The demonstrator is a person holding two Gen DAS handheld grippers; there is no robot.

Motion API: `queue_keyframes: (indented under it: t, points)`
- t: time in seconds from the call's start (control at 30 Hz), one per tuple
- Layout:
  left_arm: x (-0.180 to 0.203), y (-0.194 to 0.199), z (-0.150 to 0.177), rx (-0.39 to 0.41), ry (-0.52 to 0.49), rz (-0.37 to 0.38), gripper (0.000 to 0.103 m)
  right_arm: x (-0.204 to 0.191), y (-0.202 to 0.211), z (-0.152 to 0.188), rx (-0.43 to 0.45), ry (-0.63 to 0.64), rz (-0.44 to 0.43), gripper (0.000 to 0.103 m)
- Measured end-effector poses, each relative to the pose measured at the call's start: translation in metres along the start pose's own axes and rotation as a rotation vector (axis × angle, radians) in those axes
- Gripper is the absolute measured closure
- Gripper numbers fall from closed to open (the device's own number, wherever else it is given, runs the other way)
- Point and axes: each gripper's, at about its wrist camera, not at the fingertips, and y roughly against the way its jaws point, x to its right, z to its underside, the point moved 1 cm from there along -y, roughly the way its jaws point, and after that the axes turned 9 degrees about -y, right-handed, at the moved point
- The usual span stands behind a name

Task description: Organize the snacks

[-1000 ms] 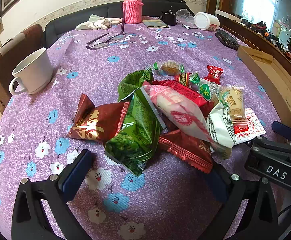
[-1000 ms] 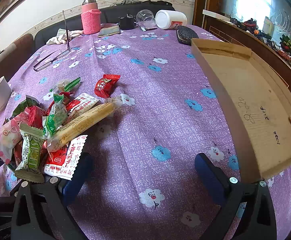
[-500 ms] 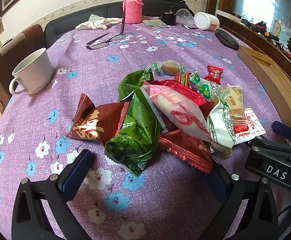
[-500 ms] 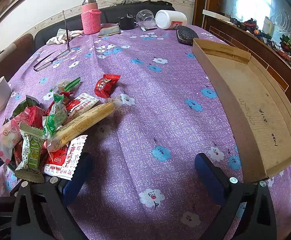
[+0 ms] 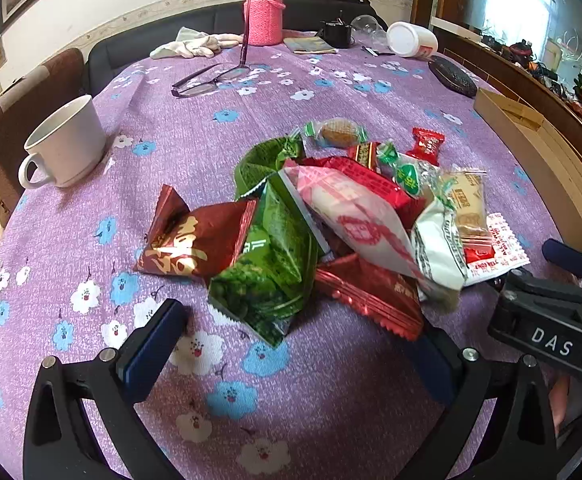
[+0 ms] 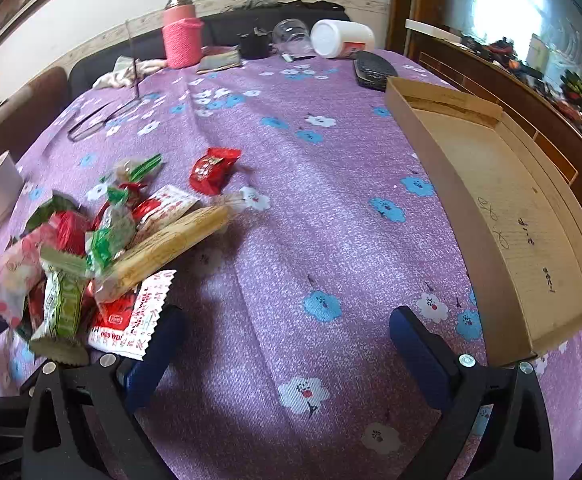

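White letters "DAS" stand on the black body of the right gripper (image 5: 563,264) in the left wrist view. The white-and-red sachet (image 5: 495,244) carries red print too small to read. Handwritten marks on the box floor (image 6: 523,216) cannot be made out.

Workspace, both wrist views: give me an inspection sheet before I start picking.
Surface: purple flowered tablecloth covers the table.
Job's things: snack pile heaped in wrappers; small red candy lies apart from it; cardboard tray sits empty by the right edge.
Clutter: white mug, glasses, pink-sleeved bottle, white jar on its side, dark oval case, cloth.
Grippers: left gripper open before the pile; right gripper open over bare cloth, holding nothing.
Cables: nothing seen.
Surroundings: dark sofa, brown chair, wooden sideboard.
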Motion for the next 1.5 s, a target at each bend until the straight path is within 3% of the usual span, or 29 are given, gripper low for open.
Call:
queue_keyframes:
  t: [0.13, 0.2, 0.37, 0.47, 0.57, 0.73, 0.77, 0.83, 0.9, 1.1, 1.27, 1.5]
  points:
    - [-0.003, 0.014, 0.008, 0.011, 0.027, 0.011, 0.000, 0.004, 0.003, -0.005, -0.075, 0.120, -0.092, 0.000]
    - [-0.003, 0.022, 0.013, 0.042, 0.041, 0.009, 0.000, 0.010, 0.007, 0.001, -0.070, 0.120, -0.143, 0.000]
    - [-0.002, 0.037, 0.013, 0.115, 0.031, 0.073, 0.000, 0.027, 0.025, 0.009, -0.121, 0.091, -0.369, 0.003]
    - [0.001, 0.047, 0.017, 0.127, 0.023, 0.081, 0.001, 0.028, 0.044, 0.014, -0.074, 0.147, -0.406, 0.005]
    - [-0.001, 0.058, 0.022, 0.126, 0.027, 0.100, 0.005, 0.026, 0.056, 0.021, -0.068, 0.211, -0.469, 0.018]
    - [-0.021, 0.060, 0.030, 0.098, 0.082, 0.091, 0.006, 0.020, 0.059, 0.027, -0.067, 0.224, -0.510, 0.021]
    - [-0.026, 0.059, 0.031, 0.093, 0.096, 0.094, 0.010, 0.021, 0.060, 0.028, -0.066, 0.216, -0.516, 0.023]
    - [-0.036, 0.059, 0.032, 0.081, 0.112, 0.088, 0.025, 0.018, 0.061, 0.028, -0.068, 0.220, -0.540, 0.038]
    - [-0.046, 0.058, 0.031, 0.068, 0.128, 0.079, 0.034, 0.019, 0.066, 0.029, -0.053, 0.225, -0.553, 0.041]
    - [-0.075, 0.067, 0.011, 0.082, 0.171, 0.075, 0.035, 0.026, 0.071, 0.027, -0.037, 0.192, -0.580, 0.041]
    - [-0.100, 0.043, -0.017, 0.020, 0.228, 0.064, 0.036, 0.033, 0.068, 0.023, -0.054, 0.144, -0.597, 0.041]
    - [-0.086, 0.002, -0.030, -0.067, 0.178, 0.102, 0.039, 0.042, 0.074, 0.021, -0.041, 0.134, -0.603, 0.041]
